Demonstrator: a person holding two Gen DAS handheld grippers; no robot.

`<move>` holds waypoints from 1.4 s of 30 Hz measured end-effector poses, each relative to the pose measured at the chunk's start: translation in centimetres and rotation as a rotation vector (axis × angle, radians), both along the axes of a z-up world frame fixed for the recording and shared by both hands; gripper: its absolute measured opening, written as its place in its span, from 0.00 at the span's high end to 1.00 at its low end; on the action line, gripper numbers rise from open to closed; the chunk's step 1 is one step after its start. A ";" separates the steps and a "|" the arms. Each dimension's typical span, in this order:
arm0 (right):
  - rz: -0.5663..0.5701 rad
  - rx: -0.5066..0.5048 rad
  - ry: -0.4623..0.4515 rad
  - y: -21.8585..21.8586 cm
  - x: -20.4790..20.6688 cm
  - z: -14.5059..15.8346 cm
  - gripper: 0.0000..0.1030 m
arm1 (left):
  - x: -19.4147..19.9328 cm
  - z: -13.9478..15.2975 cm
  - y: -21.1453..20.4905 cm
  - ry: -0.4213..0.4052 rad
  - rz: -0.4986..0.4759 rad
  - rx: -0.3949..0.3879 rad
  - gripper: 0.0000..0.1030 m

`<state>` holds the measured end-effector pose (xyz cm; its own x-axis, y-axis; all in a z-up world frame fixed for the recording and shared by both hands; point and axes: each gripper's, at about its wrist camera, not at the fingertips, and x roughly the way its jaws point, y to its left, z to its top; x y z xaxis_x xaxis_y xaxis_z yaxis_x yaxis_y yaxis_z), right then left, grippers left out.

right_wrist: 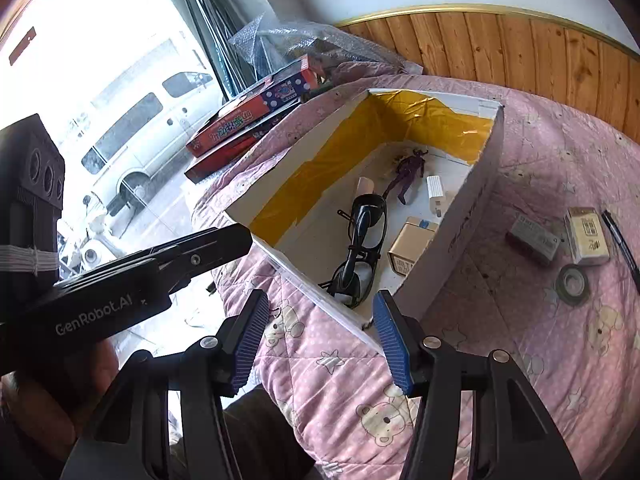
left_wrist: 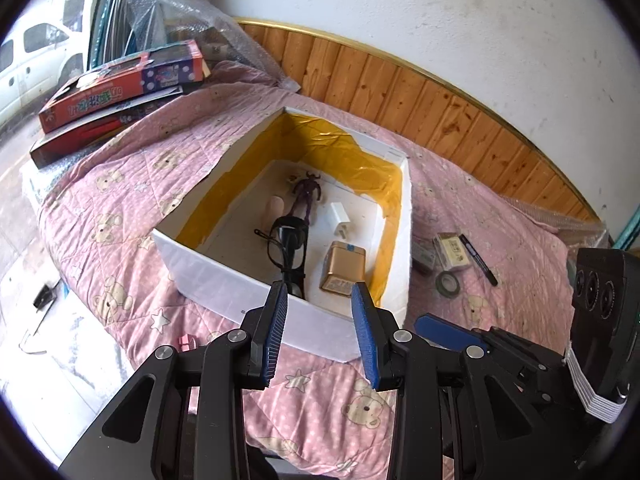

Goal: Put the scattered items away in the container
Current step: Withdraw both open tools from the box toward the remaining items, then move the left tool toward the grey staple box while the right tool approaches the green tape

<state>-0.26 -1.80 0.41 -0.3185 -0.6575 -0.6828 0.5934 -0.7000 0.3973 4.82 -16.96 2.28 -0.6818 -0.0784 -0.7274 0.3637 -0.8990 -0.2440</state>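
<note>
Nearest us, our left gripper hangs over the pink quilt with its blue pads apart and nothing between them; our right gripper is spread wider, also empty. Just beyond both stands the white box with its yellow lining, holding black glasses, a gold tin, a white charger and a purple figure. Beside the box on the quilt lie a tape roll, two small packs and a black pen.
</note>
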 end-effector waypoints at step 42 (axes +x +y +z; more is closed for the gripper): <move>-0.358 0.004 -0.086 14.8 -1.4 -5.8 0.52 | -5.1 -2.6 14.9 -0.049 -0.385 -0.026 0.63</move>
